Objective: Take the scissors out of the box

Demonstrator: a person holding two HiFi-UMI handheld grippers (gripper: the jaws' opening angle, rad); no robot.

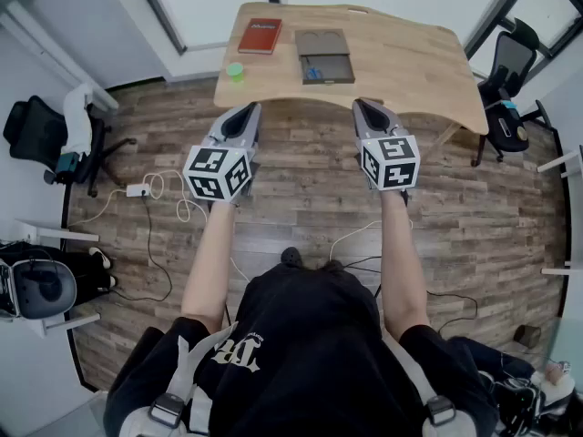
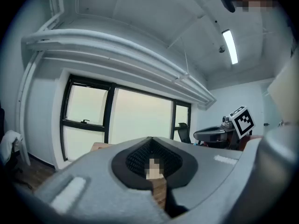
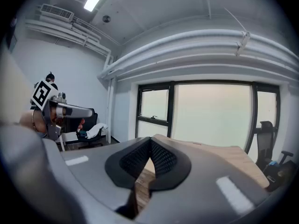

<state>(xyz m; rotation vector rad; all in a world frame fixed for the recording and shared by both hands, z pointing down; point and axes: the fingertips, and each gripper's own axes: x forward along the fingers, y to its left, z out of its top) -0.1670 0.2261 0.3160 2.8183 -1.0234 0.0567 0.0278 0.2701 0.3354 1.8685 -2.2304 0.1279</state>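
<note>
Scissors (image 1: 313, 71): blue handles, lying in the near half of the open grey box (image 1: 339, 62). The box sits mid-desk (image 1: 410, 62), towards the far side. A red book (image 1: 260, 36) lies left of the box, apart from it. A small green cup (image 1: 236, 71) stands at the desk's left near corner.

Both forearms are stretched straight forward, side by side, well apart. The claws point at the desk, marker cubes on top. Left claw (image 1: 244, 110) is held about level. Right claw (image 1: 363, 107) is dipped a bit. From the head view both tips are right at the desk's near edge, with wood floor (image 1: 301, 189) under the claw bodies. Cannot tell if they touch the edge.

Left claw (image 2: 151, 141): pads pressed together, nothing between them. Right claw (image 3: 150, 141): pads pressed together, nothing between them.

The scissors are ahead of both claws, between their two lines and nearer the right one. They lie forward and left of the right tip, well apart from either claw. The box is not touched.

The right gripper view shows the desk (image 3: 224, 160) top beyond the tips, and the left claw (image 3: 70, 110) off to the side. The left gripper view shows the right claw (image 2: 215, 134) level beside it.
</note>
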